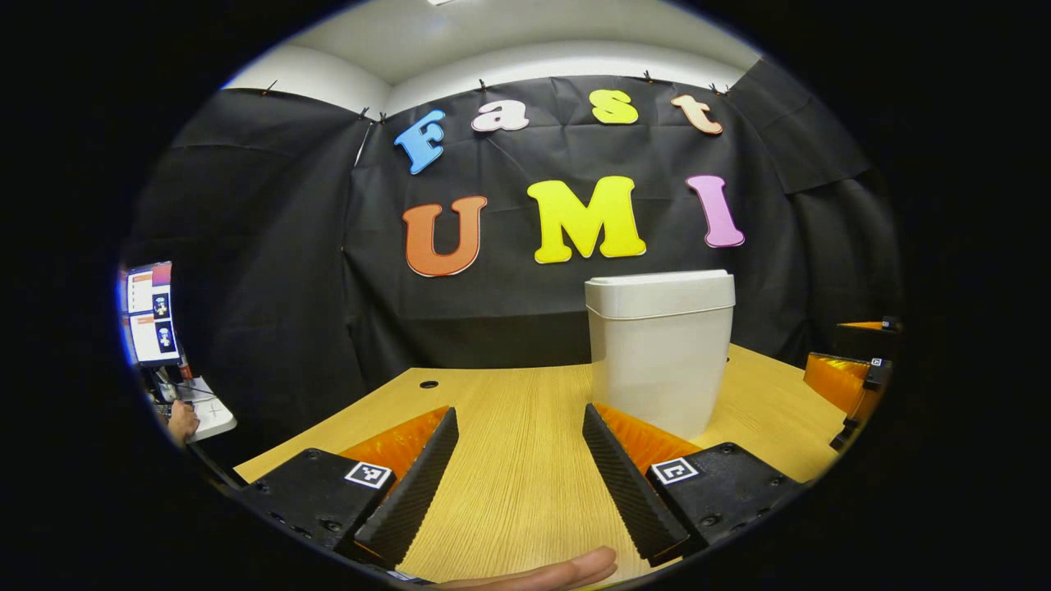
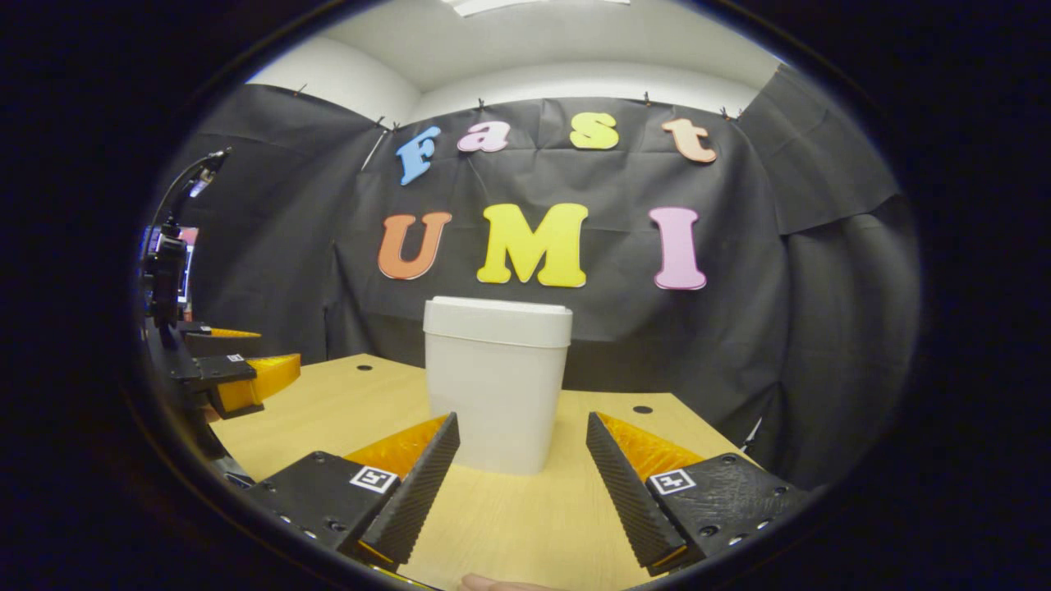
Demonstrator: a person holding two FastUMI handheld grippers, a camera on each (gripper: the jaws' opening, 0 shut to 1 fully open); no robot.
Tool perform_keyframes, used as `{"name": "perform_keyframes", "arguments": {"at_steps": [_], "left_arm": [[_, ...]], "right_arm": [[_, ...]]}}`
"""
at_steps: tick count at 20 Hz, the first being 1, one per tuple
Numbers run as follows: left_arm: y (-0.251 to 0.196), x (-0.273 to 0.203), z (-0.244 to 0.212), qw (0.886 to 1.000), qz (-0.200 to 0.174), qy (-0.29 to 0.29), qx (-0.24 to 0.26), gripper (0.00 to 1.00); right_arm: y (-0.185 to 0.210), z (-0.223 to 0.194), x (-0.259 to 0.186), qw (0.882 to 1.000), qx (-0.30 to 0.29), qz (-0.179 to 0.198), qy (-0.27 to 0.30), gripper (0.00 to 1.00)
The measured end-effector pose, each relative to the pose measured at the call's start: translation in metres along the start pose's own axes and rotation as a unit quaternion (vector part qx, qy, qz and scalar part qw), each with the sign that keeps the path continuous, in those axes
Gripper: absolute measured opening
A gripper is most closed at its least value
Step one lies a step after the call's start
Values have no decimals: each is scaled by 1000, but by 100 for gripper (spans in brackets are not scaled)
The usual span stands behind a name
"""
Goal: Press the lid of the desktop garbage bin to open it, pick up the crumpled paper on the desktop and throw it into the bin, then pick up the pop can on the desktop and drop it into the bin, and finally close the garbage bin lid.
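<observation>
Hand-held grippers left (image 1: pixel 519 460) and right (image 2: pixel 521 464) wide apart, empty, above desktop (image 1: pixel 509 410), facing lidded bin (image 1: pixel 659 349).

A recording booth in a lab or office: black cloth wall (image 1: pixel 271 271) pinned behind a wooden desk (image 1: pixel 509 443), lit monitor (image 1: pixel 152 312) at nine o'clock, white ceiling (image 2: pixel 558 49) above.

No words, brands or numbers can be read. Square black-and-white code markers (image 1: pixel 368 474) sit on the left gripper (image 1: pixel 519 410) and the right gripper (image 2: pixel 522 417), 2 apiece.
</observation>
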State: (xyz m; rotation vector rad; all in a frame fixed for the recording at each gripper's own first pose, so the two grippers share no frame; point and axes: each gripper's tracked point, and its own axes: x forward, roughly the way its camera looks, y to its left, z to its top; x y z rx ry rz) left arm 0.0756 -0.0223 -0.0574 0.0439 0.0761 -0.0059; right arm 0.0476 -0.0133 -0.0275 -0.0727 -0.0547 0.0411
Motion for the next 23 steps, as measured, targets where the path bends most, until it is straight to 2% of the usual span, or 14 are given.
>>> {"name": "perform_keyframes", "arguments": {"at_steps": [1,2,3,23], "left_arm": [[0,0,0,1000,0,0,0,99],[0,-1,-1,1000,1,0,0,98],[2,-1,0,1000,2,0,1,98],[-5,-6,5,1000,-3,-10,15,99]], "right_arm": [[0,0,0,1000,0,-1,0,98],[0,-1,-1,1000,0,-1,0,93],[0,-1,-1,1000,0,-1,0,98],[3,-4,-4,1000,-10,-2,3,98]]}}
